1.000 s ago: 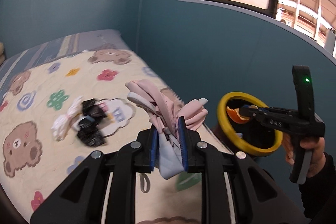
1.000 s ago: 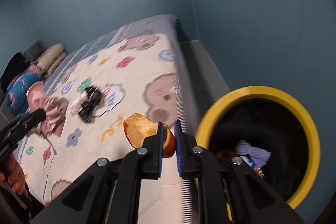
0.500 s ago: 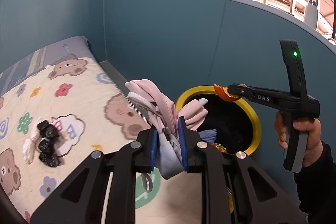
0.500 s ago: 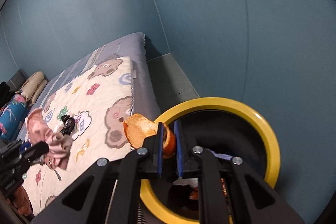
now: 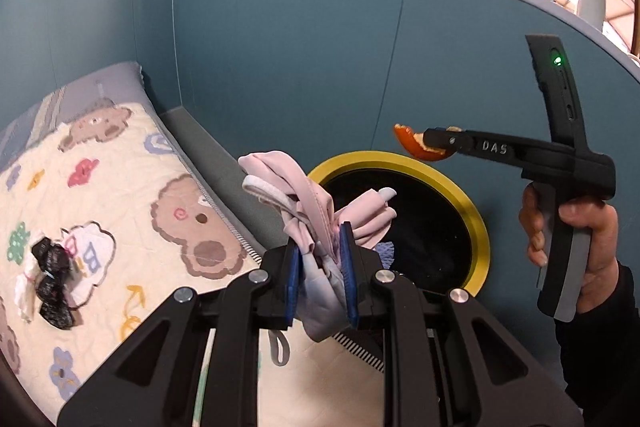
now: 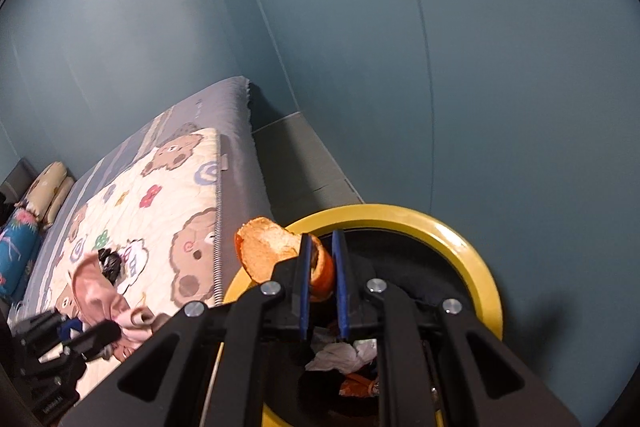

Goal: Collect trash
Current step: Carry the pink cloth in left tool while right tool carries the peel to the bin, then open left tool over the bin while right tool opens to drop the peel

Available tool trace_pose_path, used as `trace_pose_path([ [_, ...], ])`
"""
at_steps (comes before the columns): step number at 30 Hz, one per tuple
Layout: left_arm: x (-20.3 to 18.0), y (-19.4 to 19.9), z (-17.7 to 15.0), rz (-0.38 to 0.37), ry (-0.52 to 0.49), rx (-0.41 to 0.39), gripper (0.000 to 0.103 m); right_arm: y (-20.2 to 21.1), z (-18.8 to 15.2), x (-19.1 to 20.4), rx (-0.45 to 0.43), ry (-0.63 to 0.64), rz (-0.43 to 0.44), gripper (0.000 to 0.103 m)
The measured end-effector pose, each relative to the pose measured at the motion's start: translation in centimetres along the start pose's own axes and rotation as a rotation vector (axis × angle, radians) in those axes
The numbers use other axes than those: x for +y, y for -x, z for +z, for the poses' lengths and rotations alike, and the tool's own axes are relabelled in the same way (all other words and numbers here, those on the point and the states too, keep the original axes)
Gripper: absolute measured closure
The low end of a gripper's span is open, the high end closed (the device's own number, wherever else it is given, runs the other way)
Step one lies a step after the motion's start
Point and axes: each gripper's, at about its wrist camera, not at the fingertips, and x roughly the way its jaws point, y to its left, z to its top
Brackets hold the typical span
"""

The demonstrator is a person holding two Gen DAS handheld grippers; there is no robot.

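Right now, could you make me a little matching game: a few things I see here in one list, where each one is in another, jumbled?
Things:
1. orange peel
2. pink cloth
3. black scraps
4. white paper

Places:
A. lying on the bear quilt
B. inside the yellow-rimmed bin
C. clamped in the right tool
D. clamped in the left tool

Pairs: 1-C, 2-D, 3-A, 4-B

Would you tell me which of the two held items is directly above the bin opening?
The orange peel in the right gripper; the pink cloth sits nearer the bed.
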Motion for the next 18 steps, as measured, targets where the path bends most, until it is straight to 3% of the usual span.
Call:
trace_pose_path([
  [8, 0.0, -4.8, 0.0, -0.008, 0.027, 0.069, 0.085, -2.9, 0.6, -0.9, 0.024, -0.005, -0.079, 0.093],
  [18, -1.4, -8.6, 0.3, -0.073, 0.055, 0.120, 0.084, -3.7, 1.3, -2.6, 0.043, -0.073, -0.030, 0.093],
])
